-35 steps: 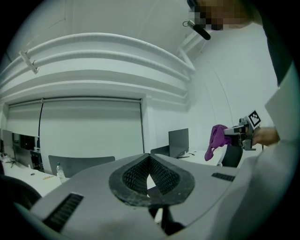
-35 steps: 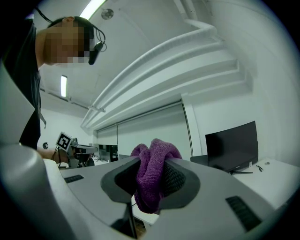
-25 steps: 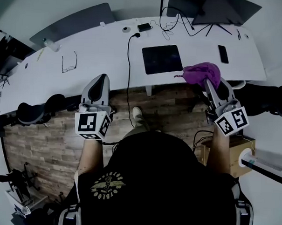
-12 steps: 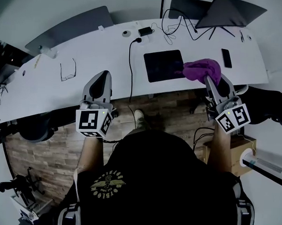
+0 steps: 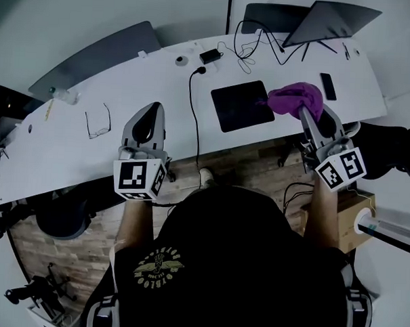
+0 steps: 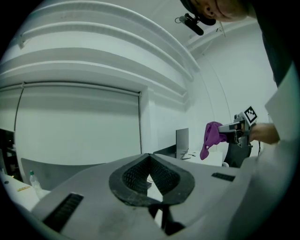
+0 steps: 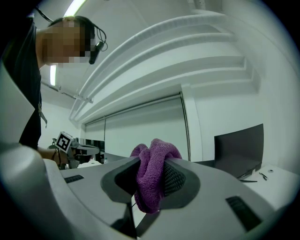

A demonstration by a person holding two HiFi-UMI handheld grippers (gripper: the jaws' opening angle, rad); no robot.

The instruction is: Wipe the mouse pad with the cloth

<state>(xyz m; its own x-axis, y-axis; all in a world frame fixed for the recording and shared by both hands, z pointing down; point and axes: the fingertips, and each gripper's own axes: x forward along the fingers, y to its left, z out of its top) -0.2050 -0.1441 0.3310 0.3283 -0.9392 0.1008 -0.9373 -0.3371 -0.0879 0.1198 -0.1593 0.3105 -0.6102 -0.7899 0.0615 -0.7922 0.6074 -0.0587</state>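
A black mouse pad (image 5: 241,107) lies on the white desk (image 5: 127,88). A purple cloth (image 5: 295,97) hangs bunched just above the pad's right edge, and my right gripper (image 5: 306,114) is shut on it. In the right gripper view the cloth (image 7: 152,180) is pinched between the jaws of the right gripper (image 7: 151,161). My left gripper (image 5: 152,110) hovers at the desk's near edge, left of the pad, shut and empty. The left gripper view shows the left gripper (image 6: 150,157) with jaws closed, and the cloth (image 6: 212,136) far off to the right.
A laptop on a stand (image 5: 333,16) and a phone (image 5: 326,86) are at the back right. A charger with cables (image 5: 210,56) and a black cord (image 5: 192,111) run left of the pad. Glasses (image 5: 98,121) lie at the left. A chair (image 5: 389,150) and a cardboard box (image 5: 352,213) stand at the right.
My right gripper has carried the cloth forward from the desk's near edge to the pad's right edge. The left gripper has stayed about where it was.
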